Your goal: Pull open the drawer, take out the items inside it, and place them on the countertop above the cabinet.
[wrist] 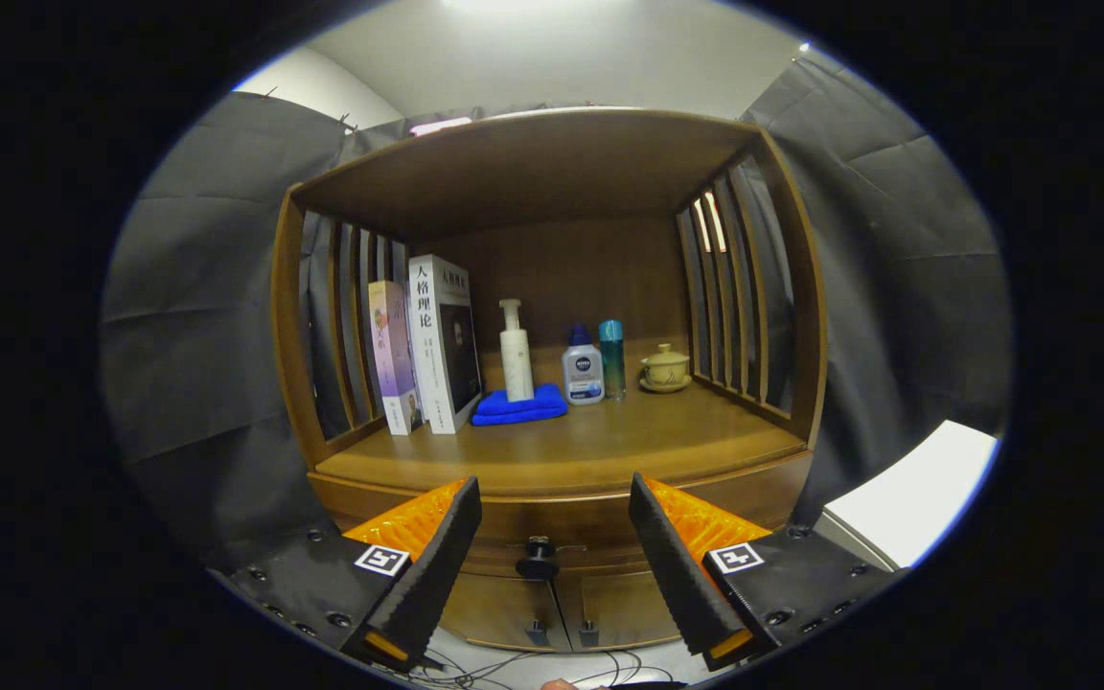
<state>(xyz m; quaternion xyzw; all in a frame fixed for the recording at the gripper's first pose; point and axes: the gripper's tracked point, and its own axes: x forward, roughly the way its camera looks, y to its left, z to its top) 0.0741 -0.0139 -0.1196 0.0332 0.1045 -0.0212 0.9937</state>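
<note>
Tool (552,565) spread wide, holding nothing, fingers either side of drawer (552,522) with gap to each. Drawer shut, dark knob (538,556) centred between fingers, just ahead, untouched. Contents hidden. Tabletop (590,446) above drawer carries two upright books (423,345), pump bottle (516,351) standing on folded blue cloth (519,406), two small bottles (595,362), lidded cup (665,368) on saucer. Two cabinet doors (557,609) below drawer, closed.
</note>
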